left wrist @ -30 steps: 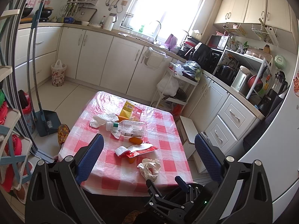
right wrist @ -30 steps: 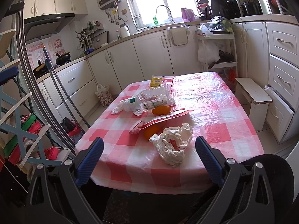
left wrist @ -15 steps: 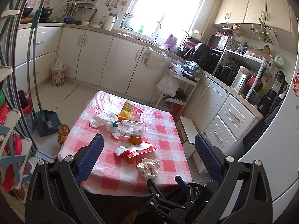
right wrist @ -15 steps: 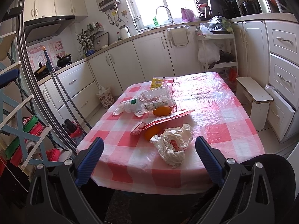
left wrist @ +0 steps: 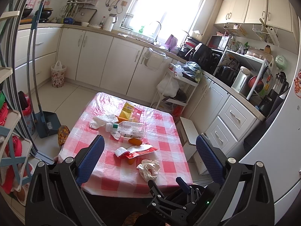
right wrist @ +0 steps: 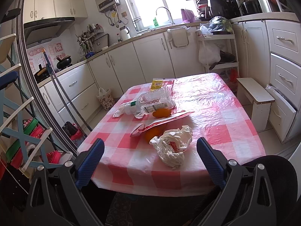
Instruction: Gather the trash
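Observation:
Trash lies on a low table with a red-and-white checked cloth (left wrist: 169, 130) (right wrist: 216, 116). Nearest me is a crumpled white wrapper (left wrist: 149, 169) (right wrist: 174, 147). Behind it lie a red-and-white packet (left wrist: 137, 150) (right wrist: 161, 122), orange peels (left wrist: 134, 141) (right wrist: 162, 112), a clear plastic bottle (left wrist: 128, 129) (right wrist: 152, 102), a white tissue (left wrist: 102, 120) and a yellow packet (left wrist: 128, 109) (right wrist: 157, 82). My left gripper (left wrist: 150, 158) hangs high above the near edge, open and empty. My right gripper (right wrist: 150, 156) is lower, open, at the near edge, its jaws either side of the crumpled wrapper but short of it.
A small white stool (right wrist: 254, 96) stands right of the table, by drawers (right wrist: 284, 79). A blue dustpan and broom (left wrist: 47, 120) lean at the left. A floral bin (left wrist: 58, 74) sits by the far cabinets. A dark round seat (right wrist: 269, 169) is at my lower right.
The right gripper has crept slightly forward and lower toward the table edge. The left view has hardly shifted. Both stay open.

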`<state>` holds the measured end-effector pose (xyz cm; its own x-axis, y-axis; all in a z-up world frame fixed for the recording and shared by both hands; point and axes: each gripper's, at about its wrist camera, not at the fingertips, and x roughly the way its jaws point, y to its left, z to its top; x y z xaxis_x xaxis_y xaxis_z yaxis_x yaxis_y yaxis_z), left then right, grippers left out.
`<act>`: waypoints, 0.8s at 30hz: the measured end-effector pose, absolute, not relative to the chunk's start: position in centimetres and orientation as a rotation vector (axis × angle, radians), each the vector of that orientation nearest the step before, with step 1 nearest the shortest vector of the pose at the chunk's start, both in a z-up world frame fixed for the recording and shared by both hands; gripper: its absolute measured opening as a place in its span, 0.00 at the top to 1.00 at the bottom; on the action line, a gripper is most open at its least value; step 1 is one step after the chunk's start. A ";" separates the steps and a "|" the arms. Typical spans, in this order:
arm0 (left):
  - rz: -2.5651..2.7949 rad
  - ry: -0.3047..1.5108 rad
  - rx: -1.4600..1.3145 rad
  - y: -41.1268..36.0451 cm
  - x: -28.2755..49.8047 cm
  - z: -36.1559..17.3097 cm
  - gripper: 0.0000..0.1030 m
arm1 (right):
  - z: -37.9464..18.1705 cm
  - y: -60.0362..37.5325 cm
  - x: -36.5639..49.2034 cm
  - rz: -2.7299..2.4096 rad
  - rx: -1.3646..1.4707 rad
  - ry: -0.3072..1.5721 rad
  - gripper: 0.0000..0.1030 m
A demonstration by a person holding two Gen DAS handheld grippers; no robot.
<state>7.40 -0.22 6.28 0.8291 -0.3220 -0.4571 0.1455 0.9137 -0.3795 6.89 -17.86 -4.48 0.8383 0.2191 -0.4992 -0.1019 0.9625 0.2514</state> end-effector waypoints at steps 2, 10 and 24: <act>-0.254 0.539 -0.338 -0.3 7.3 6.3 0.09 | -4.4 -17.9 6.9 0.171 0.222 0.551 0.08; -0.254 0.539 -0.339 -0.4 7.1 6.4 0.08 | -4.5 -18.0 6.9 0.171 0.222 0.551 0.08; -0.254 0.539 -0.338 -0.4 7.1 6.3 0.08 | -4.4 -18.0 6.9 0.170 0.222 0.550 0.08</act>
<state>7.12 -0.37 6.33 0.8291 -0.3224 -0.4568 0.1471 0.9140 -0.3781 6.87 -18.05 -4.44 0.8394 0.2188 -0.4976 -0.1008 0.9622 0.2532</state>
